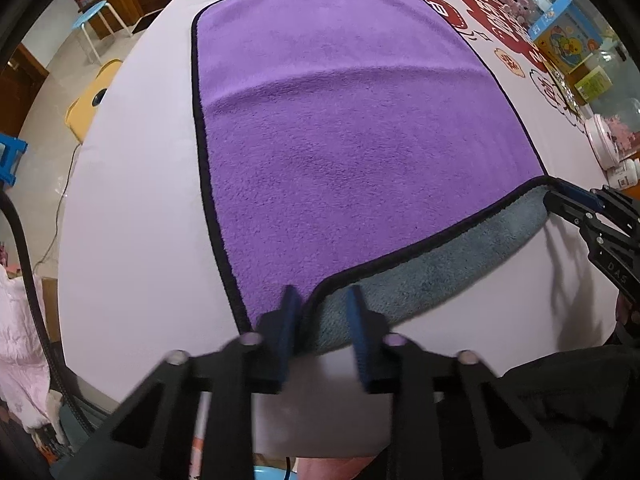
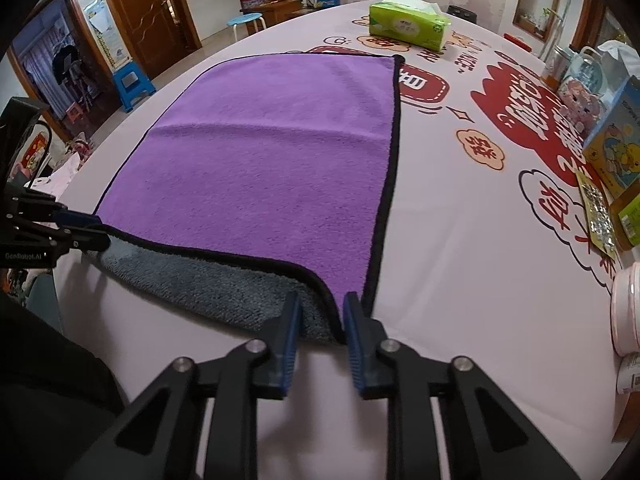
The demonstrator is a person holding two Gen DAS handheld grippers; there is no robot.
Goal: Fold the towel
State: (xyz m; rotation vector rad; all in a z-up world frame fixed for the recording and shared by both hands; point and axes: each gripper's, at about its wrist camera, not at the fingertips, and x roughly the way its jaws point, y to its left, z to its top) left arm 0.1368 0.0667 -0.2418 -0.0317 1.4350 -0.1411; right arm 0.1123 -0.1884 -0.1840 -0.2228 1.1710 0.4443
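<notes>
A purple towel (image 1: pixel 340 120) with black trim and a grey underside lies spread on the pink tablecloth (image 1: pixel 132 200); it also shows in the right wrist view (image 2: pixel 272 160). Its near edge is lifted, so the grey underside (image 1: pixel 432 276) shows. My left gripper (image 1: pixel 322 320) straddles the near left corner, jaws apart around the trim. My right gripper (image 2: pixel 320 320) straddles the near right corner the same way. Each gripper shows in the other view, the right one (image 1: pixel 560 200) and the left one (image 2: pixel 80 228), at the towel's corners.
A green tissue box (image 2: pixel 408 26) stands beyond the towel's far edge. Boxes, jars and bottles (image 2: pixel 608 152) line the table's right side, with a pink tub (image 2: pixel 628 304) near my right gripper. The table's left edge (image 1: pixel 80 160) drops to the floor with stools.
</notes>
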